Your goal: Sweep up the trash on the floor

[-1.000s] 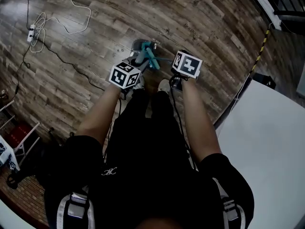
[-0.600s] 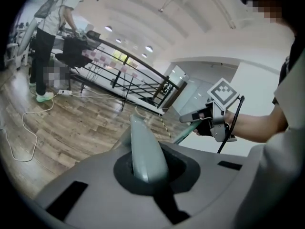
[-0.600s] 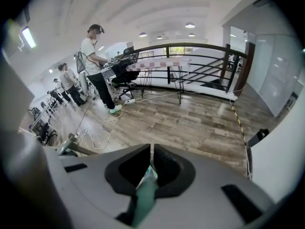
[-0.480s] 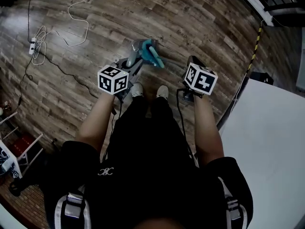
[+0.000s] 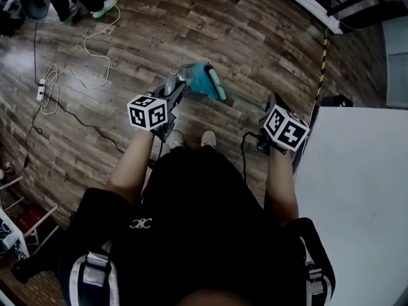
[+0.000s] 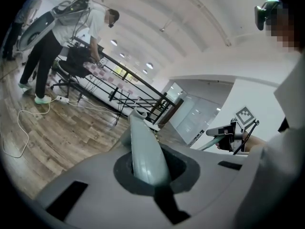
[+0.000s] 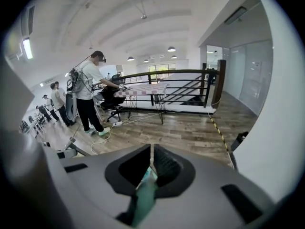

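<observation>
1. Left tongs [image 5: 169, 99]: clamped round the grey pan handle [image 6: 143, 151].
2. Right tongs [image 5: 271, 104]: gripped the teal broom handle [image 7: 145, 194].
3. Pan [image 5: 199, 78] and broom head [image 5: 217, 85]: together on the floor [image 5: 127, 43] just ahead; trash not discernible.

Advised: pan lip flat, short strokes.

Open-plan office loft, wood-plank floor [image 5: 255, 37], black railing [image 7: 181, 71], office chair [image 7: 113, 108], glass partitions [image 7: 248, 75]

The person is stretching the left forearm [image 5: 131, 164] and right forearm [image 5: 279, 183] forward and down, the left gripper [image 5: 167, 101] clamping its fingers [image 6: 90, 175] on a pale grey plastic handle [image 6: 145, 151], the right gripper [image 5: 273, 107], held wider out, pinching a thin teal handle [image 7: 145, 194].
</observation>
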Available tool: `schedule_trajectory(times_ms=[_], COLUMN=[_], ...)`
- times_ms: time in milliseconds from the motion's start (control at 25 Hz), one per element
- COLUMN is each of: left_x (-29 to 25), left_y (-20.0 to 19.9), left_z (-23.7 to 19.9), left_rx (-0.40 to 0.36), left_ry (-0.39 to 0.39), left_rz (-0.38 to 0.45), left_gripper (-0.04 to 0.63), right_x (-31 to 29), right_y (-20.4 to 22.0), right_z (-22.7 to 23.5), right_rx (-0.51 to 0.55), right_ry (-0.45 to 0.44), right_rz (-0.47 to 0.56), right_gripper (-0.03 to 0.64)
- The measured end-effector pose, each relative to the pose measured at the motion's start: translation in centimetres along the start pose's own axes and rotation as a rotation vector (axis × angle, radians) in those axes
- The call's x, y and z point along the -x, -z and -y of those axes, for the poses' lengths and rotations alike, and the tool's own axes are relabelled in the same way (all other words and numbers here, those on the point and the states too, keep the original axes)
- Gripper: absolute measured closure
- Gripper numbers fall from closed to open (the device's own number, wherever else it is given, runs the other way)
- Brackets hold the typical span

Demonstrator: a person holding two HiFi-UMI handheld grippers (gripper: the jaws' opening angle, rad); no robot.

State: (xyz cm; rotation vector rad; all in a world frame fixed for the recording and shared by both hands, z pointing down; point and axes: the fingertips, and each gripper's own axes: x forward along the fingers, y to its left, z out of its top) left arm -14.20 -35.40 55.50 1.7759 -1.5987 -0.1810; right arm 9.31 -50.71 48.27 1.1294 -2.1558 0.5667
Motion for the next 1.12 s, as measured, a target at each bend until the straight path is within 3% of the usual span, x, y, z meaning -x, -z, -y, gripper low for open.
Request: schedule_trajectory(times_ms=[360,1120], left_x=[-2.5,-4.3], left_y=[-0.8,0.4], left_z=[5.3,7.9], left_rx=[-0.066,-0.127], left_ry=[0.035,0.029], left_rz=[-0.047,-0.131], left_gripper=[0.595,0.595], right_x=[2.5,2.9], right_y=[1.5,2.3], right_z=[3.2,5.5], right_rx=[-0.075,-0.12], right_ry=[0.017,0.027], right_rz=[0.031,0.03], right_gripper=[0.586,0.586])
